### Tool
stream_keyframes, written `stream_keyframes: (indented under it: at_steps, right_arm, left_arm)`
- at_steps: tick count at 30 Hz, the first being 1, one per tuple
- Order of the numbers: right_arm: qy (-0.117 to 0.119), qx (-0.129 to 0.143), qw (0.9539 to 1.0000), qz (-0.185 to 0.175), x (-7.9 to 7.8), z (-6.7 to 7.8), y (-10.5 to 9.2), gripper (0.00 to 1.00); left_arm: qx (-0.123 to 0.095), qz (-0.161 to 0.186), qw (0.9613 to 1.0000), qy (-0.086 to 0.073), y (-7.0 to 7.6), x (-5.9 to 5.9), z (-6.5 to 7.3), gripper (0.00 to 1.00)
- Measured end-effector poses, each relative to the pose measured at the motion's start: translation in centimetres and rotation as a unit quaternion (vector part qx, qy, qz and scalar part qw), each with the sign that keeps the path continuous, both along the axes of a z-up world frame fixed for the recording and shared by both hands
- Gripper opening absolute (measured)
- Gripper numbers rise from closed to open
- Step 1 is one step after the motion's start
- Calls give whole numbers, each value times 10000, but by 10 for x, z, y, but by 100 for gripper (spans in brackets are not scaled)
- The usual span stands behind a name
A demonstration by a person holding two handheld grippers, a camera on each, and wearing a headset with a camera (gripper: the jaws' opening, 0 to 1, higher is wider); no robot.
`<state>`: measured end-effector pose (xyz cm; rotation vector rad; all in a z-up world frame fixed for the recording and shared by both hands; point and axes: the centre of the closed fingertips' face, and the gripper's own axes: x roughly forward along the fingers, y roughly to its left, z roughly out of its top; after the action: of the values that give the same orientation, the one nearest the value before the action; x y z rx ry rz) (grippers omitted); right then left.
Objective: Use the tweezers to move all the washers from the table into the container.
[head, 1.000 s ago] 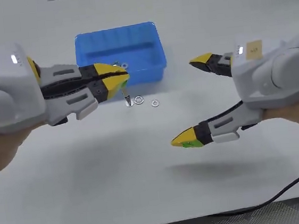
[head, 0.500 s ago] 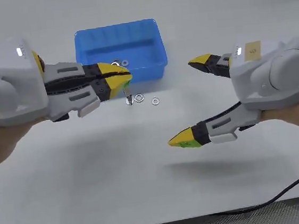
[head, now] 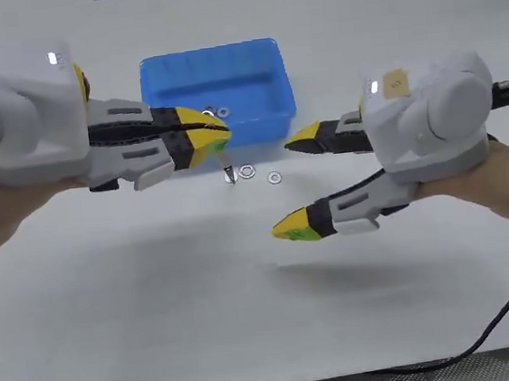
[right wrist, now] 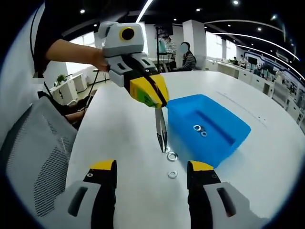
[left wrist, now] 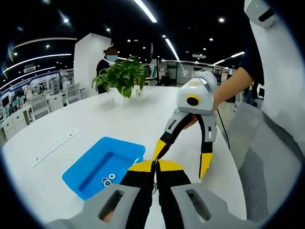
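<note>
My left gripper [head: 223, 135] is shut on a pair of metal tweezers [head: 228, 172] that point down at the white table [head: 156, 292]. Their tips stand just left of a washer [head: 248, 170]; a second washer [head: 275, 178] lies to its right. Behind them sits the blue container [head: 265, 71] with a few washers [head: 215, 113] inside. My right gripper [head: 286, 185] is open, hovering right of the two loose washers. In the right gripper view the tweezers [right wrist: 161, 129] hang over the nearer washer [right wrist: 172, 156], and the other washer [right wrist: 172, 173] lies between my fingertips [right wrist: 102, 167].
A black cable [head: 508, 309] trails over the table's front right edge. A potted plant [left wrist: 121, 78] stands far back on the table. A mesh chair [right wrist: 33, 162] and seated people are beyond the table.
My right gripper has moved left, closer to the two loose washers, still open. The left gripper and tweezers have stayed by the washers.
</note>
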<state>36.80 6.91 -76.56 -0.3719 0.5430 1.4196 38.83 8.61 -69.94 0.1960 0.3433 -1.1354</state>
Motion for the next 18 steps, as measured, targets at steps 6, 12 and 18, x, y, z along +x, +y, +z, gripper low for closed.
stream_keyframes:
  at_steps: [6, 12, 18]
  right_arm:
    - [126, 324, 9994, 16, 19, 3, 27, 43]
    - [201, 359, 9988, 264, 18, 1, 40, 30]
    - [142, 385, 9975, 576, 14, 4, 45, 26]
  left_arm:
    - [66, -56, 10000, 40, 0, -1, -1, 5]
    - [79, -67, 9999, 86, 2, -2, -1, 5]
    - [108, -110, 9998, 103, 3, -2, -2, 5]
